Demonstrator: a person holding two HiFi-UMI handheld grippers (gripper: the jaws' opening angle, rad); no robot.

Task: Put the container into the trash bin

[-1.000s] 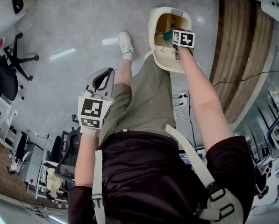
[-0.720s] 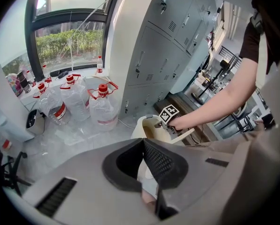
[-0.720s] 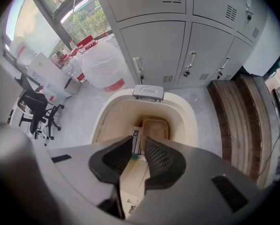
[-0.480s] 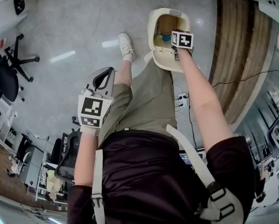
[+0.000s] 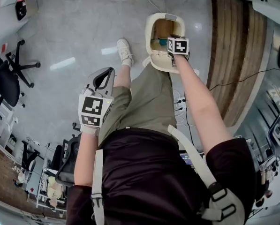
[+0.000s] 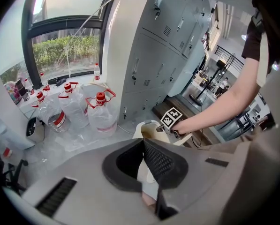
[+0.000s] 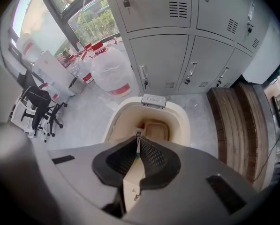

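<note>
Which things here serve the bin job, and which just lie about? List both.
Job: trash bin, container edge pinched in right tool.
Lying about: water jugs, office chair, lockers, idle left tool.

There are two grippers, the left gripper [image 6: 142, 144] and the right gripper [image 7: 138, 150], one trash bin [image 5: 153, 60], one thin-edged container [image 7: 137, 138], one brown box [image 7: 155, 130] and one white shoe [image 5: 124, 50].

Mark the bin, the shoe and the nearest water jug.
bin [image 7: 183, 121]: right gripper view, right rim.
shoe [image 5: 124, 51]: head view, middle of the upper.
jug [image 6: 101, 118]: left gripper view, clear body below the red cap.
</note>
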